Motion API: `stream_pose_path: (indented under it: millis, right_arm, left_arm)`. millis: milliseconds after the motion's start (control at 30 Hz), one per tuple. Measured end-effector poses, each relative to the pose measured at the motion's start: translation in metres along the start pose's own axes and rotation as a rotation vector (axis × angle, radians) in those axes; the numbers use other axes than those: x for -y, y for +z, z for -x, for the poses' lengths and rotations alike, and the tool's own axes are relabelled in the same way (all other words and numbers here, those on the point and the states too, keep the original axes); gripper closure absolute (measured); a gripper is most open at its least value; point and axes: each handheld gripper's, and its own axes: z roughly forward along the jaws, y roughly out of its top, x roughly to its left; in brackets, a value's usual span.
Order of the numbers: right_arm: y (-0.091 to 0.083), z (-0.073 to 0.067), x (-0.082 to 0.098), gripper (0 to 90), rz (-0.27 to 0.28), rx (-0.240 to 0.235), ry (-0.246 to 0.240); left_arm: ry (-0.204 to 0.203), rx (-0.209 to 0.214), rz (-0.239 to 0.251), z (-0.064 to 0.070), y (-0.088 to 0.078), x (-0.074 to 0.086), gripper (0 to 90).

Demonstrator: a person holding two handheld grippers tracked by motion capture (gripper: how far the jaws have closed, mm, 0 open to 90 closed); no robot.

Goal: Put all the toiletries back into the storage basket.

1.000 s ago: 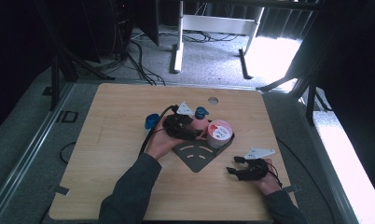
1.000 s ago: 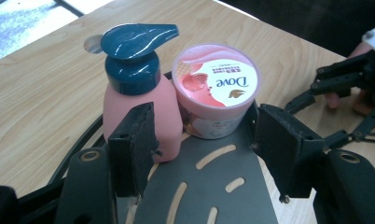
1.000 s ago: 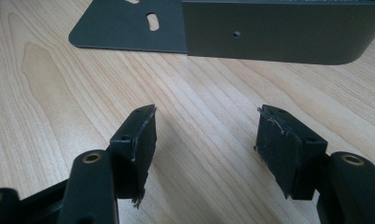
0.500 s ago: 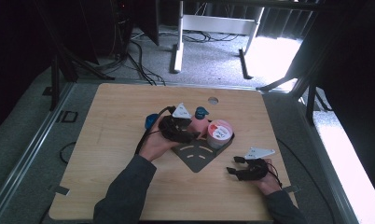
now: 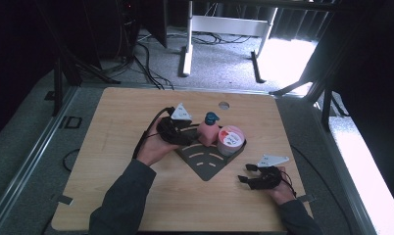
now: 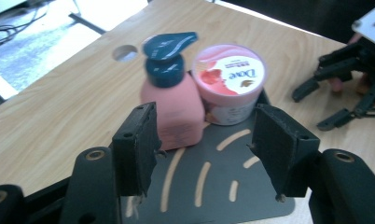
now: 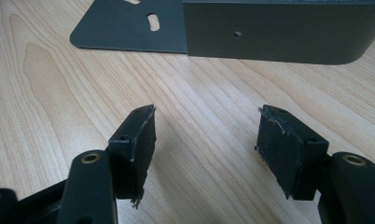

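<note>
A pink pump bottle [image 5: 208,132] with a dark blue pump head stands upright on a dark metal corner tray [image 5: 205,164]. Beside it on the tray is a round tub [image 5: 231,140] with a pink and white lid. My left gripper [image 5: 187,134] is just left of the bottle, open and pointing at it. In the left gripper view the bottle [image 6: 174,109] and tub [image 6: 230,81] stand beyond the tips of my empty left gripper [image 6: 206,126]. My right gripper [image 5: 247,173] rests open low over the table, right of the tray. The right gripper [image 7: 206,126] faces the tray's wall [image 7: 279,30].
The wooden table [image 5: 116,161] has a round hole [image 5: 224,105] near its far edge. Cables trail from both grippers. The right hand's gripper [image 6: 349,79] lies beyond the tray in the left gripper view. Floor cables and a desk frame lie past the table.
My left gripper has drawn back a little to the left, away from the bottle, and risen slightly. The bottle, tub and right gripper stay where they were.
</note>
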Motion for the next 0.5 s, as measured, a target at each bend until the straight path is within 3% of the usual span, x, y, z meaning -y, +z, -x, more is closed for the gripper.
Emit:
stream_pose_path:
  millis: [200,500]
  right_arm:
    - [0.0,0.0,0.0,36.6,-0.001,0.0,-0.001]
    - [0.0,-0.001,0.0,36.4,-0.001,-0.001,0.0]
  left_arm:
    - [-0.011,-0.043,0.016,-0.009,-0.011,0.002,38.4]
    - [-0.013,-0.124,-0.014,-0.025,-0.019,0.009,37.4]
